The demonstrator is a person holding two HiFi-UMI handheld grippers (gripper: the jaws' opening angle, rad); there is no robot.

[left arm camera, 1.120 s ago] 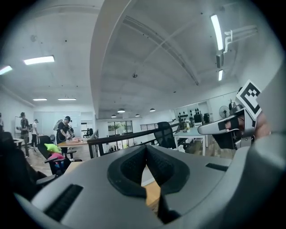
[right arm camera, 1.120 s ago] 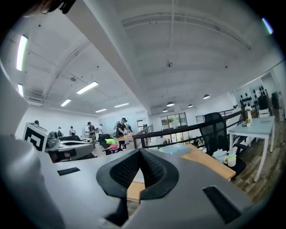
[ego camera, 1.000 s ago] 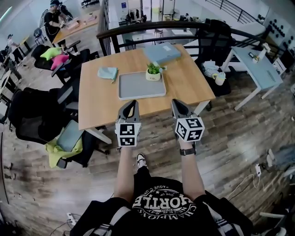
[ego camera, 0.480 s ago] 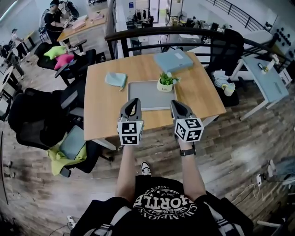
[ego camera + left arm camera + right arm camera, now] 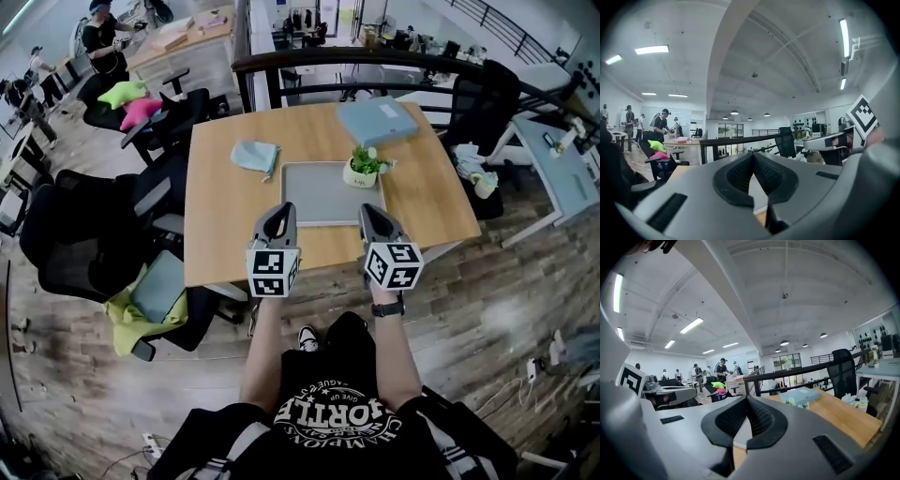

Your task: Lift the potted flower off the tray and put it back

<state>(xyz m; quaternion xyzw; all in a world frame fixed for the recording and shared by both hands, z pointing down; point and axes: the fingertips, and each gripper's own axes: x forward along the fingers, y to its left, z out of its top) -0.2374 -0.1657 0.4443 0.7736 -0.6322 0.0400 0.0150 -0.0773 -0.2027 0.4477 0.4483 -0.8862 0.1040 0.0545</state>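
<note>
Your left gripper (image 5: 279, 214) and right gripper (image 5: 369, 214) hover at the near edge of the table (image 5: 225, 234), jaws pressed together, empty; spread them before reaching the pot (image 5: 361, 171) (upright at the far right corner of the tray (image 5: 305, 197)) and take it level; beyond: cloth (image 5: 255, 156), box (image 5: 378, 120), railing (image 5: 375, 58)

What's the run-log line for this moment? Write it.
left gripper: shut, empty | right gripper: shut, empty | potted flower: on tray, far right corner, untouched
</note>
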